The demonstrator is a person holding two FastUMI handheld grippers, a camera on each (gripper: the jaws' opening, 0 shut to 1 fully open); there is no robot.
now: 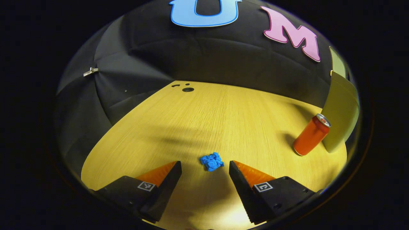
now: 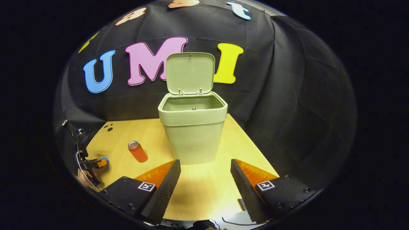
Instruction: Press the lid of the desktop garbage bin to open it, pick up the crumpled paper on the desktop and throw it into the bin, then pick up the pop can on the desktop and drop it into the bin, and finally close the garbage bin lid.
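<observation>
Paper [image 1: 212, 161] btwn left gripper [image 1: 205, 169] jaws (open)

Blue crumpled paper [image 1: 212, 161], orange pop can [image 1: 311, 135], pale green bin [image 2: 193, 127], wood-grain desktop [image 1: 217, 121].

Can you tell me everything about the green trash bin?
The garbage bin is pale green and looks like smooth plastic. Its body narrows toward the bottom and has a thicker band around the rim. The lid is open, standing upright on two small hinges at the back, so you can look inside; no trash shows in the part you can see. It stands upright on the wooden table near the back wall. The orange pop can stands beside it, not touching. Nothing grips it.
</observation>
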